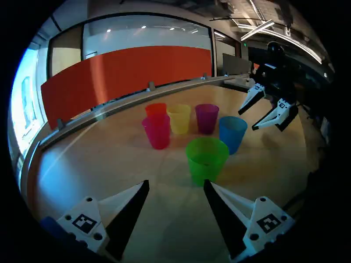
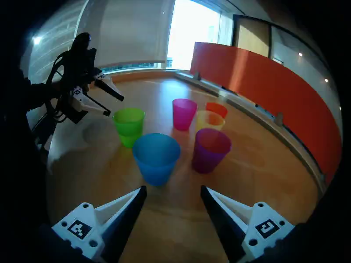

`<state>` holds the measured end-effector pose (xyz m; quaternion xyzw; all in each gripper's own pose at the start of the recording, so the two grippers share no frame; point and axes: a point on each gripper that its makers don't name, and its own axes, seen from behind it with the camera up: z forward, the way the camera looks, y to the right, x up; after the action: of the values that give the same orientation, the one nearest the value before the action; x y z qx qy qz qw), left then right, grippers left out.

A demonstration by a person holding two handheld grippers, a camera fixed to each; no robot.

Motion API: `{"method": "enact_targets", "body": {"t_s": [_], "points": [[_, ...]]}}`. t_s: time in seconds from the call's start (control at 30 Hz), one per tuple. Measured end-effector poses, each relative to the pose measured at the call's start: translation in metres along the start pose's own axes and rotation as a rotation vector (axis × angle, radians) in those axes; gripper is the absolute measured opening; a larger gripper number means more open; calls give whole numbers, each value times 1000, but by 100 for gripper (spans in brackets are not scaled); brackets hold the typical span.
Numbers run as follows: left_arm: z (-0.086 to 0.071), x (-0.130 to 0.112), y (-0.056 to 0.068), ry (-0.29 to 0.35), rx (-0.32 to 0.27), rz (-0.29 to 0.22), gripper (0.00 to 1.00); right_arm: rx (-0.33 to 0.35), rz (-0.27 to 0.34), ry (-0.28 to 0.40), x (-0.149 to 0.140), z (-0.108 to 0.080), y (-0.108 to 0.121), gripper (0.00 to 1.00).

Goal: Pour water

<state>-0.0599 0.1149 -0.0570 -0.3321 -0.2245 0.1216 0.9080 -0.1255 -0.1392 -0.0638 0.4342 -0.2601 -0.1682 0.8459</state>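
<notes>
**Left gripper view.** The left tool (image 1: 175, 184) hung released, its fingers spread wide with nothing between them, just short of the green cup (image 1: 206, 158). That cup stood nearest of six on the desk (image 1: 109, 175). Behind it the blue cup (image 1: 232, 133), pink cup (image 1: 157, 130), yellow cup (image 1: 180, 118), purple cup (image 1: 206, 117) and orange cup (image 1: 155, 108) crowded together.

The cups looked light. An off-centre close on the green one could likely have tipped it or shoved it into the blue cup just beside it.

The right tool (image 1: 247, 120) hovered farther off, right of the blue cup, likewise spread and empty.

The orange cup was half hidden behind the pink one. Whether any cup held water could not be made out.

**Right gripper view.** The right tool (image 2: 173, 189) was released and empty, facing the blue cup (image 2: 156, 158) close ahead. The purple cup (image 2: 210, 149) stood just beside it, so a finger reaching round the blue cup might have clipped it. Too hard a squeeze might have buckled the wall and spilled anything inside.

The left tool (image 2: 115, 106) showed at the far left, near the green cup (image 2: 129, 125). The hand holding it was lost in shadow against the bright window. No water level could be read in any cup, so which cup was meant to be poured from, and which into, stayed unclear.
</notes>
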Motion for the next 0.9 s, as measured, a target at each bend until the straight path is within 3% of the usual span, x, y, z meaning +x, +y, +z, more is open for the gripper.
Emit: {"method": "enact_targets", "body": {"t_s": [0.37,0.67,0.9], "points": [[-18,13,-25,77,118,-56,92,-100,84,58,8,-24,16,95],[-35,29,-51,158,224,-106,92,-188,113,107,14,-44,27,95],[-47,36,-64,199,290,-115,92,-259,153,136,13,-54,37,95]]}}
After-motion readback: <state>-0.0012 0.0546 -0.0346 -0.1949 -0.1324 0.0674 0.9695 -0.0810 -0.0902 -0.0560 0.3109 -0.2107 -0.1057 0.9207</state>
